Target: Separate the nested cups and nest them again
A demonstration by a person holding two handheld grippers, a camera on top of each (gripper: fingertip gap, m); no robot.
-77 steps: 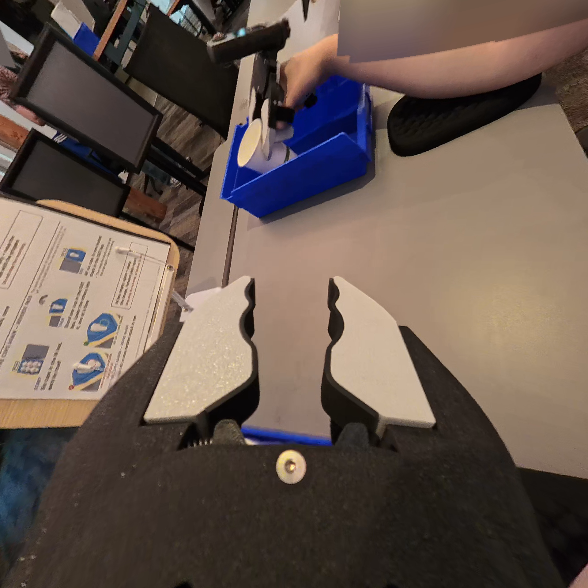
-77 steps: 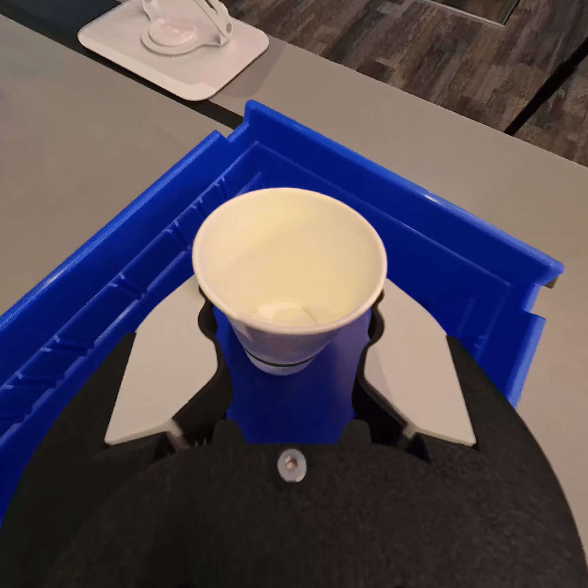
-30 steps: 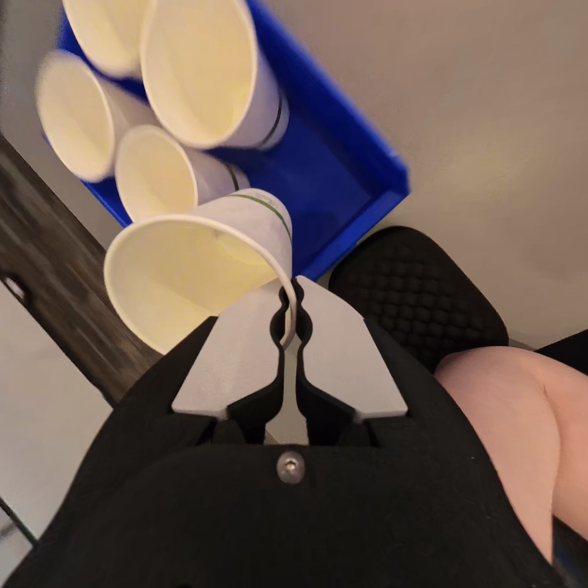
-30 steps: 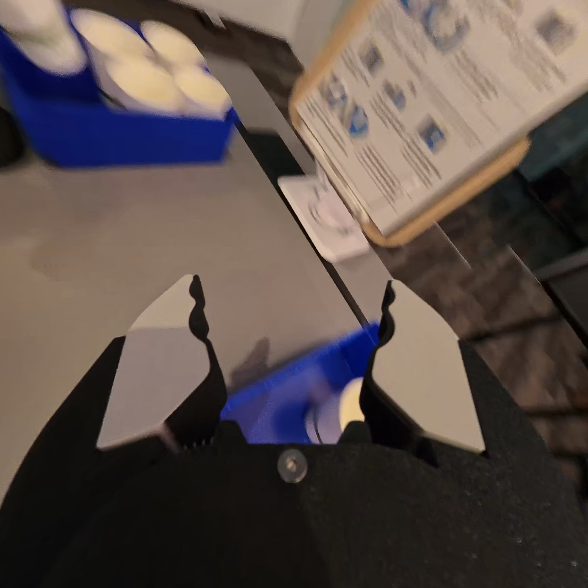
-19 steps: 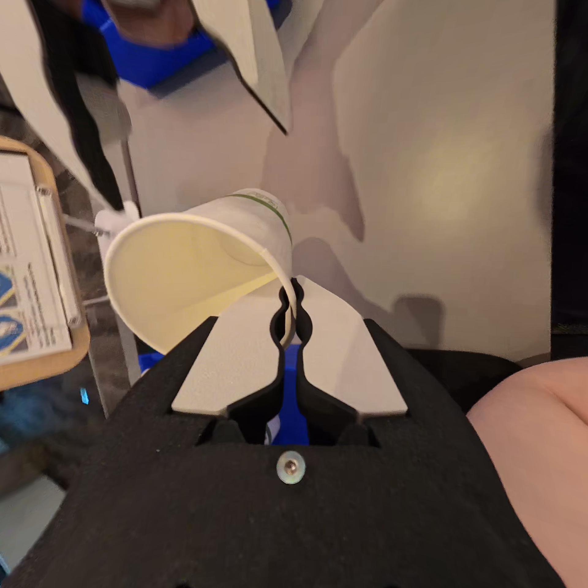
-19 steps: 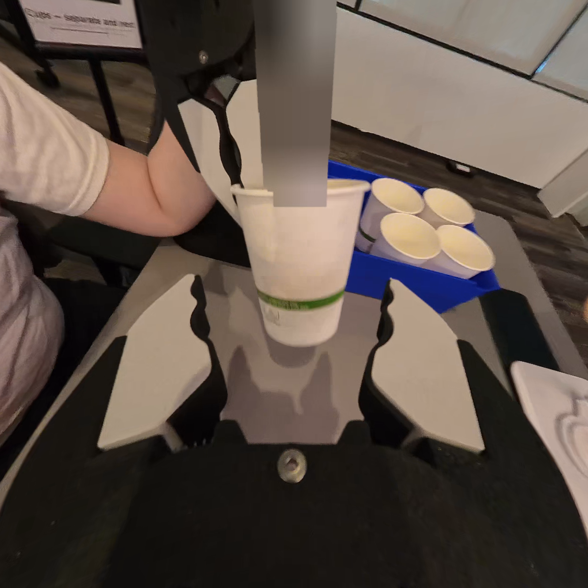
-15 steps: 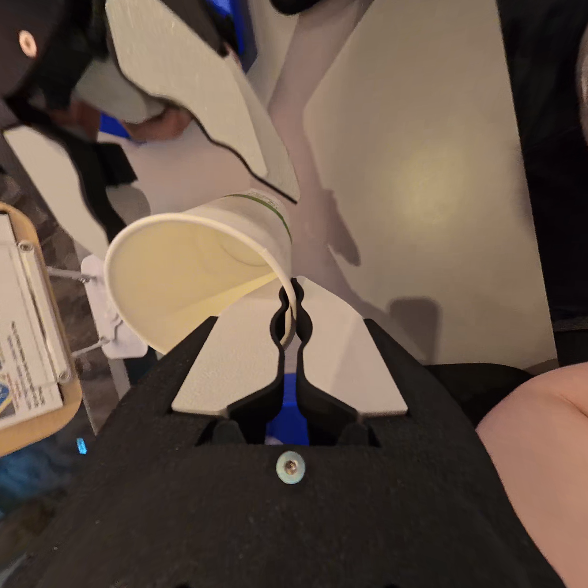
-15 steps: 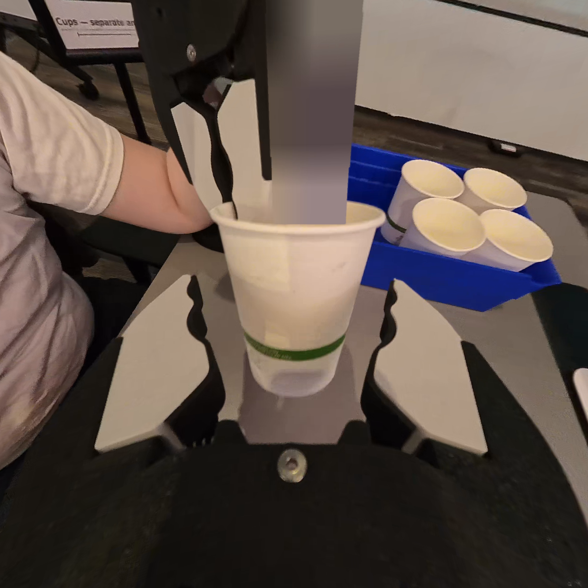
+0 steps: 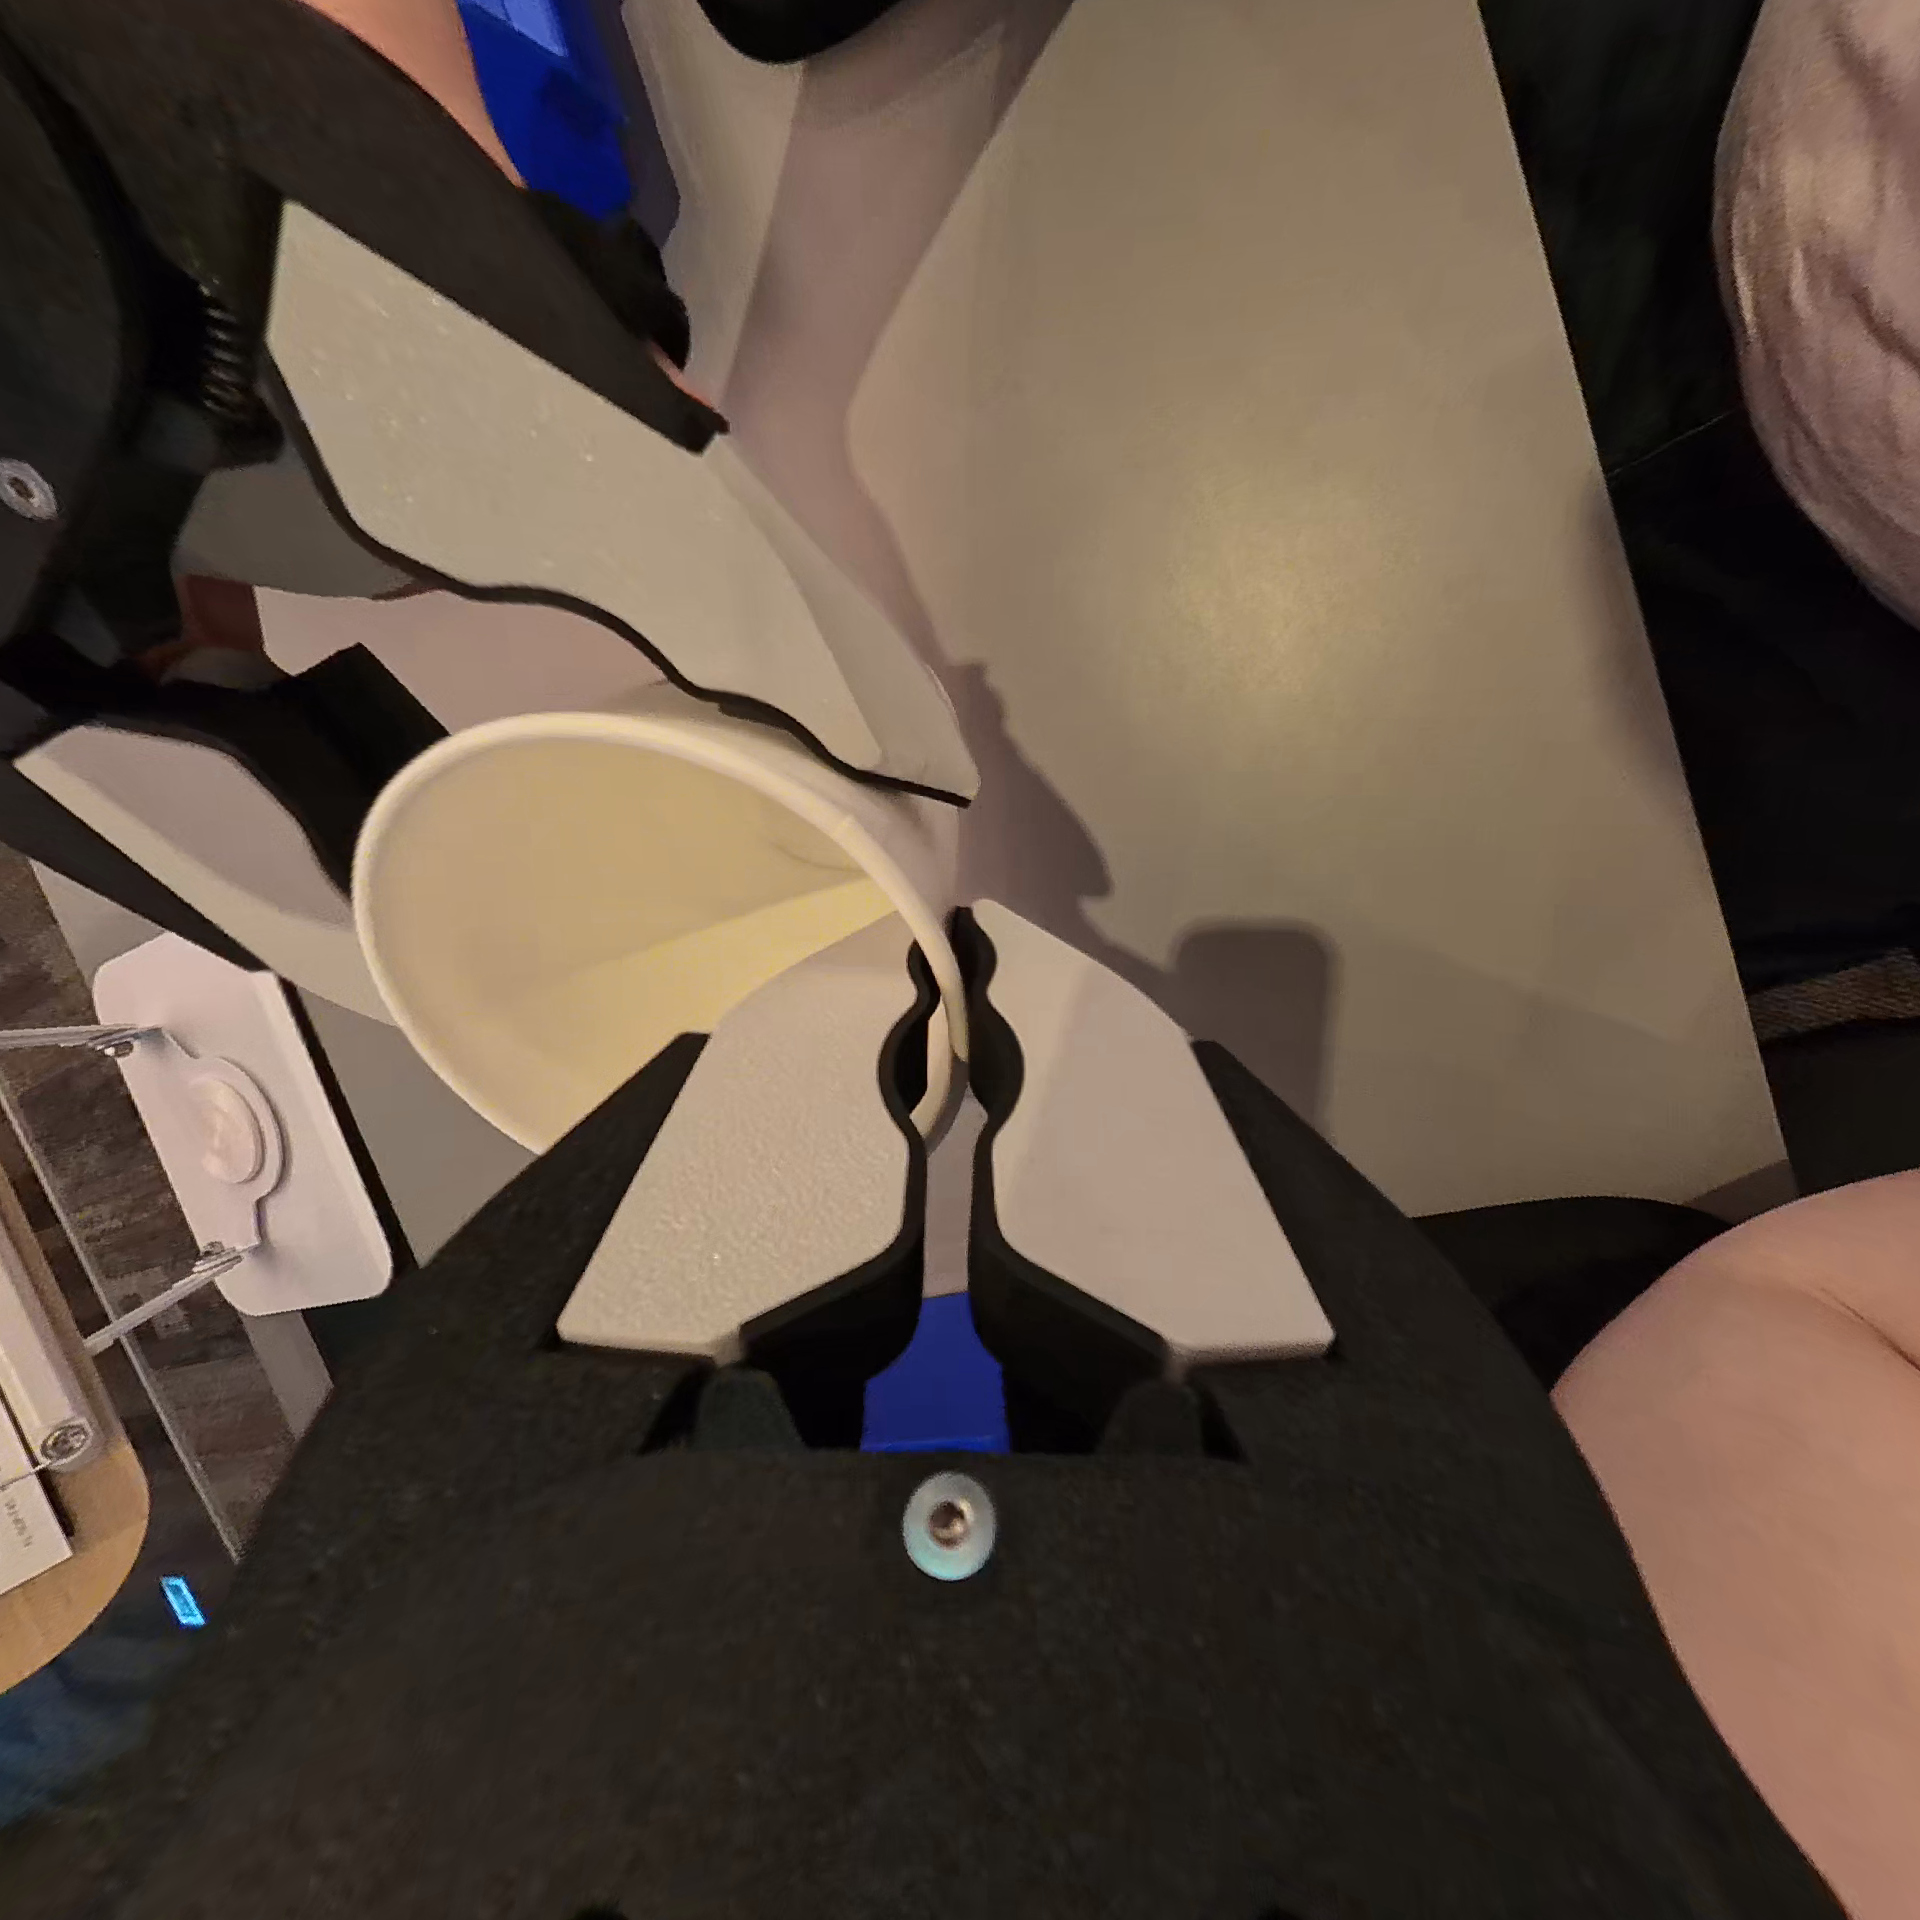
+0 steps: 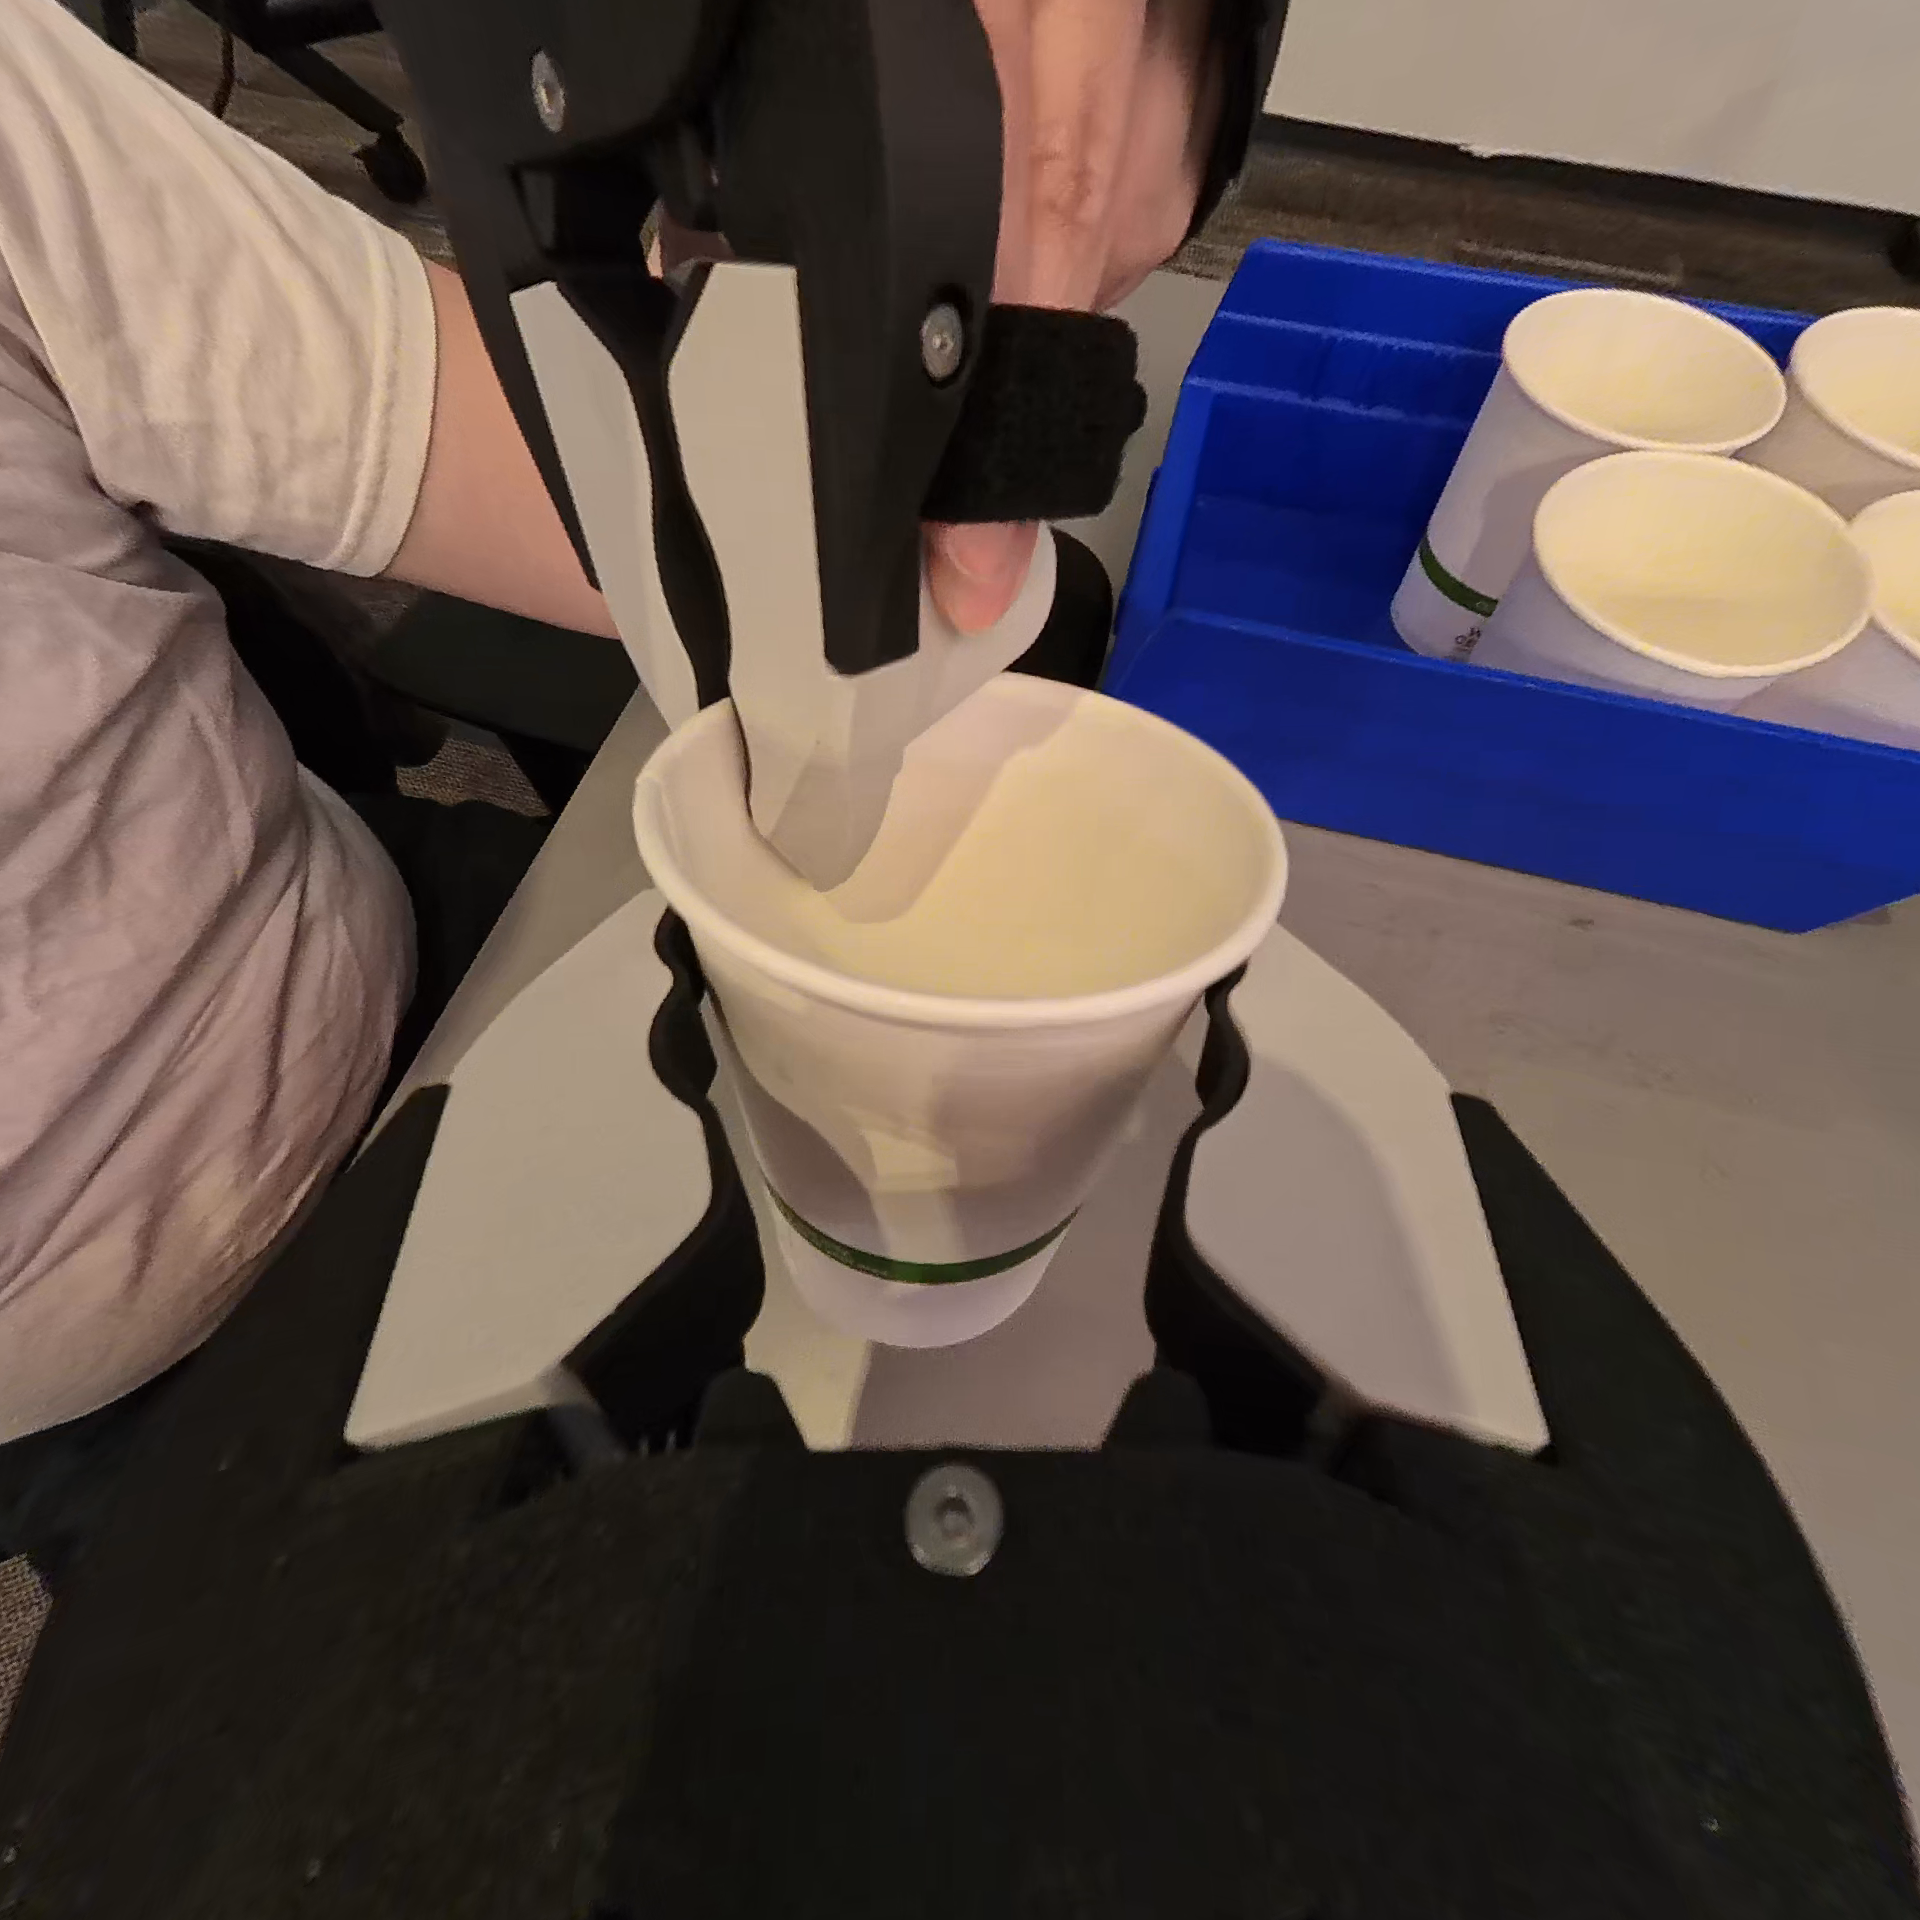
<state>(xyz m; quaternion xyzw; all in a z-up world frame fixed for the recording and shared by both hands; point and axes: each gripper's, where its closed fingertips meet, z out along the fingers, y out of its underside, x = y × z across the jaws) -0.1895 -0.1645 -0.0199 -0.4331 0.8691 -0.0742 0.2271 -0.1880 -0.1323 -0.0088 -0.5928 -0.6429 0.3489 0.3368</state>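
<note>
Grey tabletop fills the background, with dark wood-look flooring beyond its far edge and a blue bin near the far right corner holding several loose white paper cups.

Half a second ago the right gripper stood spread wide on either side of the cup; now its fingers are drawn in against the cup's wall just under the rim, grasping the cup from outside. The left gripper remains clenched on the rim, one finger inside the mouth and one outside, reaching down from above in the right wrist view. In the left wrist view the same pinch shows at its fingertips, the rim passing between them, and the right gripper's pale fingers lie across the cup's far side.

So both grippers now hold the stack, which I judge is the set-up for pulling the cups apart: one holds the inner rim, the other the outer wall. No separation is visible yet.

The cup is held in the air above the tabletop's middle, upright and slightly tilted. It is white paper with a rolled rim, a cream inside and a thin green band near its base. Only one rim is plainly seen, so whether a second cup sits inside I cannot tell.
</note>
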